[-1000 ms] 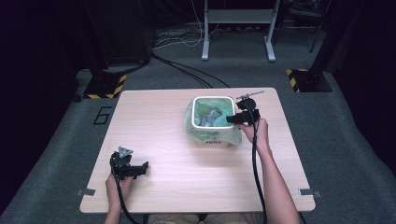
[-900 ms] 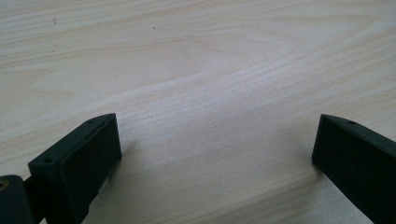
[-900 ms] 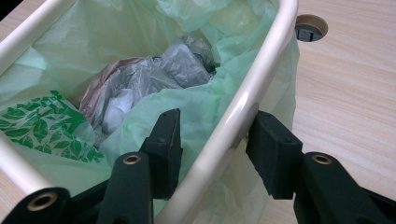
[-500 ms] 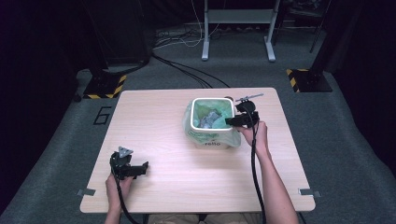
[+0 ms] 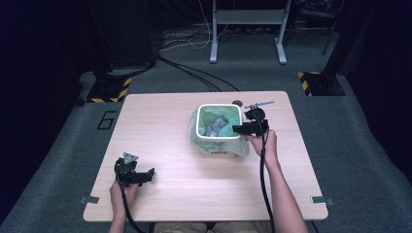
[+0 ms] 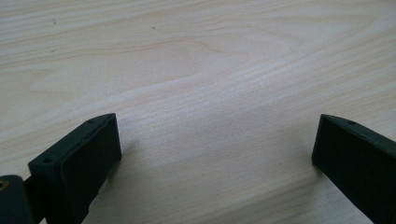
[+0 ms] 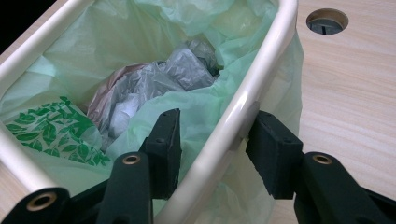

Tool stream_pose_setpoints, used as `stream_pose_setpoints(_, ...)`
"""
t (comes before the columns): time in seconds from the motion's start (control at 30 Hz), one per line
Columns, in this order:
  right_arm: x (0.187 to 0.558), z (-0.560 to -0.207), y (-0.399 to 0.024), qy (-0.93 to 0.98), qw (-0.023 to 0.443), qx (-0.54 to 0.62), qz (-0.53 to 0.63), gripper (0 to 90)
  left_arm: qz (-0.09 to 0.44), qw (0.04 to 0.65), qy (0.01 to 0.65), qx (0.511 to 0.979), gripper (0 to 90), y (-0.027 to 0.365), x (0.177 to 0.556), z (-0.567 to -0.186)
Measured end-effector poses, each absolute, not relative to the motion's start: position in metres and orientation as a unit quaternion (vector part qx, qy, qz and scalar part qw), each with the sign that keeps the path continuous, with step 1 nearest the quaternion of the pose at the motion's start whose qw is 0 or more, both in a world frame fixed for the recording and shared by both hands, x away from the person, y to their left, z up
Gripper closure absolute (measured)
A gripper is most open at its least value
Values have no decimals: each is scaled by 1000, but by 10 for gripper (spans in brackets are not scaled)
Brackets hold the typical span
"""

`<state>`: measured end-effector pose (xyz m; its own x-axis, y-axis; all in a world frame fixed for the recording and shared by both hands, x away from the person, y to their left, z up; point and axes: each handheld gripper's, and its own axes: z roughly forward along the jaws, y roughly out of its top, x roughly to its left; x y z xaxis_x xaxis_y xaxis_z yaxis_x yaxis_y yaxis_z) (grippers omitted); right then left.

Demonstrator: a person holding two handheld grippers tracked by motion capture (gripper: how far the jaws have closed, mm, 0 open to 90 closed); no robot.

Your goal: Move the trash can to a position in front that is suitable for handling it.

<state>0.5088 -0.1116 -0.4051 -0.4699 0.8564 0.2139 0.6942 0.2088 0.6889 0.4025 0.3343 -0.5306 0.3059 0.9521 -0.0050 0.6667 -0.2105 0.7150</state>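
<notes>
the right gripper point(image 7: 212, 140) has its jaws on both sides of the white rim of the small bin lined with a green plastic bag point(image 7: 261, 70), not clearly pressing it. the left gripper point(image 6: 215, 154) rests on the pale wooden table point(image 6: 210, 70), jaws wide apart.

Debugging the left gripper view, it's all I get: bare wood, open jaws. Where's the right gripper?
Observer: At the white bin, on the far right half of the table. The right gripper straddles its rim, one jaw inside the green liner, one outside.
Operator: Clamped?
Observer: Can't tell. Both jaws sit close against the rim, with liner film between.
Operator: Anything in the bin?
Observer: Crumpled grey plastic, down in the liner.
</notes>
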Motion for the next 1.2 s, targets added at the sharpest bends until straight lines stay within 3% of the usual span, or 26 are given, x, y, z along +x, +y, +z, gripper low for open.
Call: stream_pose_setpoints(1.2, 470, -414, -73, 753, 108, 513, 399, 539, 227, 315, 544, 744, 10, 334, 402, -531)
